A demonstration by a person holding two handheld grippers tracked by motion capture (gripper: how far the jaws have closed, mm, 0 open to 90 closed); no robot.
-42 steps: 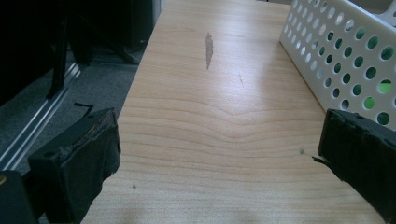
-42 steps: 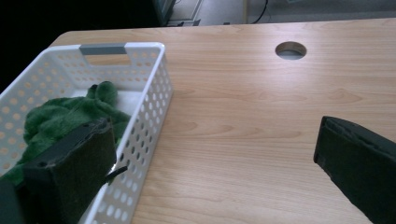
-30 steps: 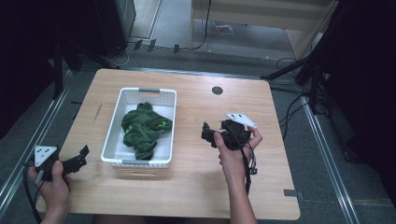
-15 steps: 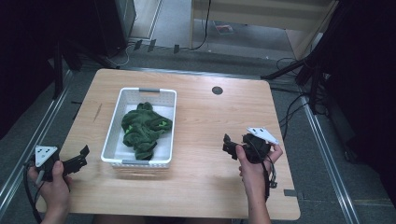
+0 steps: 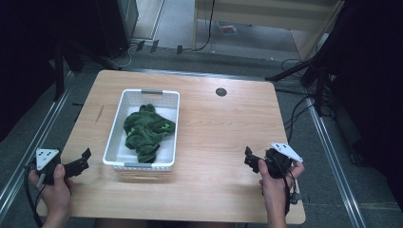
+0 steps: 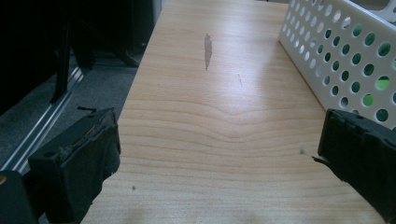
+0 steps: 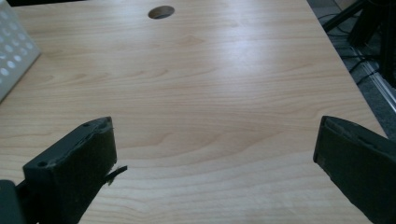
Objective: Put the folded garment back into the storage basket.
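Observation:
A white perforated basket (image 5: 115,134) stands on the left half of the wooden table (image 5: 214,128), with a crumpled dark green cloth (image 5: 145,130) inside it. My left gripper (image 5: 81,162) hovers at the table's front left corner, just left of the basket, open and empty. In the left gripper view its jaws stand wide apart over bare wood, the basket wall (image 6: 345,60) at the right. My right gripper (image 5: 250,159) sits near the front right of the table, open and holding nothing. The right gripper view has the basket's corner (image 7: 14,58) far left.
A round cable hole (image 5: 221,92) lies near the table's far edge, also seen as the hole (image 7: 161,12) in the right gripper view. A dark scuff (image 6: 208,46) marks the wood left of the basket. Metal rails, cables and stands surround the table on the floor.
My right gripper has pulled back from the table's middle toward the front right corner. The left gripper and the basket have stayed put.

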